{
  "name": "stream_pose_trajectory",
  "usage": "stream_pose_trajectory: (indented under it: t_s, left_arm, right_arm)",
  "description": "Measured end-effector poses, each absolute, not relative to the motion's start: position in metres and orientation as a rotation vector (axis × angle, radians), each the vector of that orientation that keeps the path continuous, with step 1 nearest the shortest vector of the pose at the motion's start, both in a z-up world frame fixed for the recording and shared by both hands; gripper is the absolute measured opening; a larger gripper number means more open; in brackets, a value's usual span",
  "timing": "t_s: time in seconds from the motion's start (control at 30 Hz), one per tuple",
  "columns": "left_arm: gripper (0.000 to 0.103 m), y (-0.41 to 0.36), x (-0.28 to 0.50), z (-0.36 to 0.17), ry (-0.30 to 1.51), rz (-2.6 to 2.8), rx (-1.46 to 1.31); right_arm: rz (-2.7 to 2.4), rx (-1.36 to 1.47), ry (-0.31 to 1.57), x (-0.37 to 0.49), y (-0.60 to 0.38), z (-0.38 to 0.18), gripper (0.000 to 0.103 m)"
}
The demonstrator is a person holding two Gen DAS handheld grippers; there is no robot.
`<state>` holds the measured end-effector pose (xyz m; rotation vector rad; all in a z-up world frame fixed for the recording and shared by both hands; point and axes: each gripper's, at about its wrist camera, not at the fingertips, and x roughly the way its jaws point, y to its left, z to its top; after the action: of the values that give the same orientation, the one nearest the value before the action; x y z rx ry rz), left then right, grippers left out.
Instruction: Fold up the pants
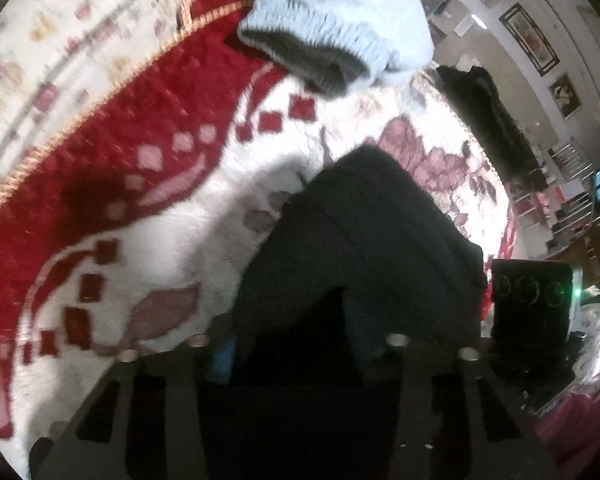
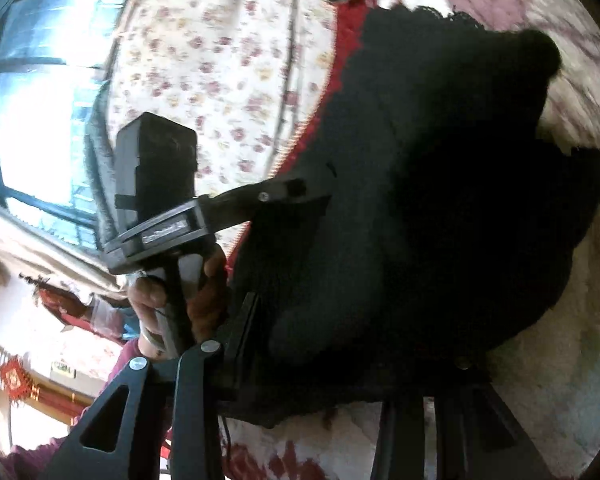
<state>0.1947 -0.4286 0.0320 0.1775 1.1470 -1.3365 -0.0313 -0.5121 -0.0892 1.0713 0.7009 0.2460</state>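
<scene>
Here, dark black knitted pants [image 1: 364, 232] lie bunched on a white fleece blanket with red border and pink flowers [image 1: 132, 152], spread over a bed. The left tool [image 1: 296, 344] has cloth between its fingers, gripping the pants; the right tool [image 2: 340, 364] is likewise clamped on them. Farther off lies a pale blue knitted garment [image 1: 340, 12]. A bright window [image 2: 32, 112] stands at left, framed pictures [image 1: 530, 38] at right.

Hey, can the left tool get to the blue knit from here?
Probably not freely: the left tool looks clamped on the pants, and the blue knit lies beyond them on the blanket.
</scene>
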Motion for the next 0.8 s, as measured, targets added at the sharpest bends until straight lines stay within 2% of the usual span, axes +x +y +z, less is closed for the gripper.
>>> stream_pose_trajectory:
  t_s: [0.3, 0.5, 0.67, 0.8]
  left_arm:
    - [0.036, -0.358, 0.201, 0.096, 1.018, -1.305, 0.099]
    - [0.038, -0.268, 0.206, 0.126, 0.945, -1.239, -0.004]
    - [0.046, -0.179, 0.210, 0.122, 0.917, -1.129, -0.098]
    - [0.046, -0.106, 0.217, 0.106, 0.904, -0.963, -0.172]
  right_arm:
    - [0.346, 0.894, 0.639, -0.014, -0.468, -0.016, 0.041]
    - [0.420, 0.736, 0.635, 0.006, -0.411, 0.032, 0.041]
    - [0.484, 0.581, 0.675, 0.030, -0.339, 0.058, 0.041]
    - [0.507, 0.405, 0.735, 0.051, -0.266, 0.061, 0.041]
